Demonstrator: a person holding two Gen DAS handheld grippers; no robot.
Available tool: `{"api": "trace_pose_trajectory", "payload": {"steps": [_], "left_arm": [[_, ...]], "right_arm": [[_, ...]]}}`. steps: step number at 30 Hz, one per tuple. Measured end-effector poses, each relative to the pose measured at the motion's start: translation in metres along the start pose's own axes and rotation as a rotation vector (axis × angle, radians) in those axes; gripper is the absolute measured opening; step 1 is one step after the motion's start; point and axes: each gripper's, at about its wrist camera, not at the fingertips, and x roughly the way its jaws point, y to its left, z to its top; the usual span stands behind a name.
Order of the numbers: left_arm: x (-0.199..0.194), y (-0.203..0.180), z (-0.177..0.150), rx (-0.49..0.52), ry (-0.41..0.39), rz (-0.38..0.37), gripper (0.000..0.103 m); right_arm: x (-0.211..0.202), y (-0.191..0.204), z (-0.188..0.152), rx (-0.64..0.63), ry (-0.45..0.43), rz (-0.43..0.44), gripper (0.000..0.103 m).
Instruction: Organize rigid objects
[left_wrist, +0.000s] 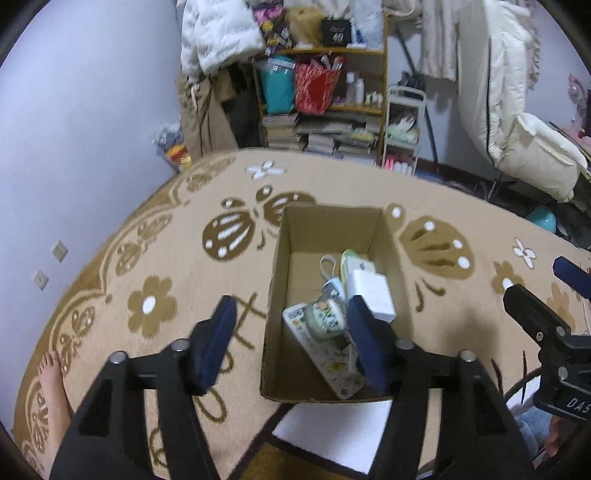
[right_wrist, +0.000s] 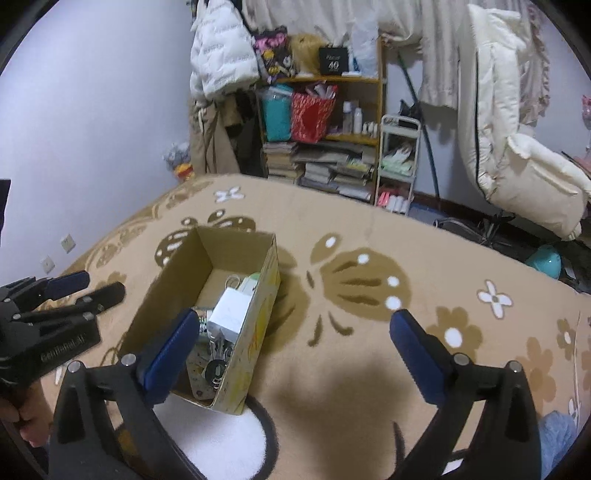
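Tan carpet (left_wrist: 184, 229) with brown butterflies covers the floor, and a cardboard box (left_wrist: 280, 280) sits on it. Inside lie a white charger (left_wrist: 373, 291), a round little case (left_wrist: 325, 317) and a flat patterned case (left_wrist: 325, 362). Left gripper (left_wrist: 291, 325) fingers are apart, holding nothing, above the box. Right gripper (right_wrist: 295, 332) fingers are spread wide, empty, beside the box
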Motion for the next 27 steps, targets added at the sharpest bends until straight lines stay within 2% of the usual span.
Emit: {"api": "trace_pose_trajectory", "payload": {"steps": [3,5,6,8,9,14,17,20,25,27], "left_arm": [[-0.014,-0.008,0.000,0.001,-0.025,-0.036,0.072],[-0.026,-0.012,-0.002,0.000,-0.053,-0.047,0.081],[-0.032,-0.014,-0.002,0.002,-0.071,-0.039,0.084],[-0.044,-0.017,-0.002,0.017,-0.097,0.007,0.098],[-0.050,-0.020,-0.002,0.021,-0.106,0.042,0.101],[-0.074,-0.023,-0.005,0.007,-0.160,0.019,0.102],[-0.086,-0.028,-0.011,0.034,-0.195,0.017,0.102],[-0.093,-0.032,-0.016,0.050,-0.190,0.051,0.102],[-0.104,-0.036,-0.029,0.058,-0.227,0.049,0.102],[-0.105,-0.035,-0.034,0.047,-0.230,0.021,0.102]], "right_arm": [[-0.015,-0.003,0.001,-0.004,-0.035,-0.019,0.103],[-0.026,-0.006,0.000,-0.003,-0.063,-0.030,0.103],[-0.030,-0.008,0.000,0.001,-0.073,-0.032,0.103],[-0.040,-0.012,-0.001,0.009,-0.096,-0.036,0.103],[-0.043,-0.013,-0.002,0.007,-0.107,-0.034,0.103],[-0.063,-0.014,-0.007,-0.006,-0.176,-0.022,0.103],[-0.071,-0.014,-0.013,0.001,-0.193,-0.020,0.103],[-0.079,-0.017,-0.019,0.018,-0.207,-0.023,0.103],[-0.086,-0.022,-0.030,0.047,-0.236,0.012,0.103],[-0.088,-0.023,-0.034,0.046,-0.242,0.006,0.103]]}}
